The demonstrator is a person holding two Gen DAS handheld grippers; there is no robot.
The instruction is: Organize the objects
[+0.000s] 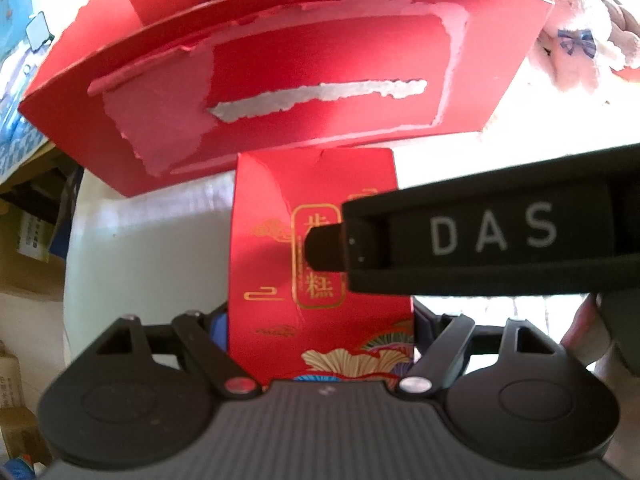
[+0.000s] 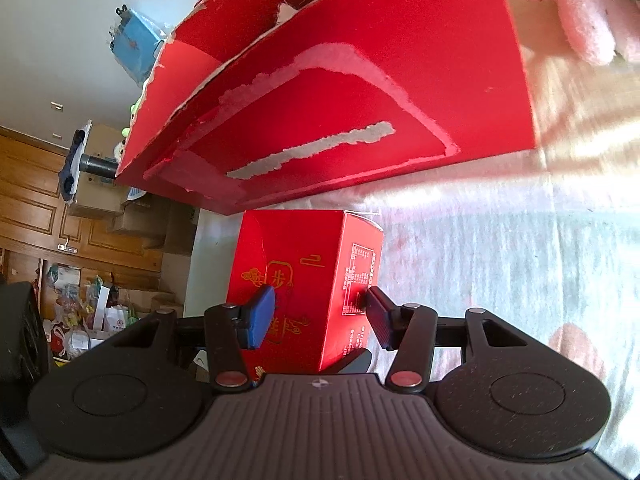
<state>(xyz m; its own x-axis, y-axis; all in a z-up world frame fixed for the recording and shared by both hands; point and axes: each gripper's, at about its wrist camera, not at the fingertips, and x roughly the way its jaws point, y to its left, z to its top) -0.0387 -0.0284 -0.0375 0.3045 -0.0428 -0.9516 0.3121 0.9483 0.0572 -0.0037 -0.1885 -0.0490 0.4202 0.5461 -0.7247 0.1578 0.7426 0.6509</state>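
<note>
The left tongs (image 1: 320, 320) grip a small red box (image 1: 316, 248) with gold letters; the box stands between the two arms and fills the gap, and its decorated face looks to the camera. The fingertips themselves are hidden behind the box sides, only a bit of blue pad is seen at each edge. From the right side the right tongs (image 2: 320, 312) come across this same box: in the left view its black arm with the letters "DAS" covers part of the gold label. In the right wrist view the blue pad (image 2: 260, 316) lies on the decorated face and the dark pad (image 2: 380, 316) lies on the side with small printed text, so these tongs are closed around one vertical corner of the box. Just ahead of both tongs, very near the top end of the small box, is a large red carton (image 1: 288, 92) with torn paper strips on its front wall. It rests on a pale surface (image 2: 500, 248). Beyond the carton's right end lies a pink plush toy (image 1: 580, 40).
</note>
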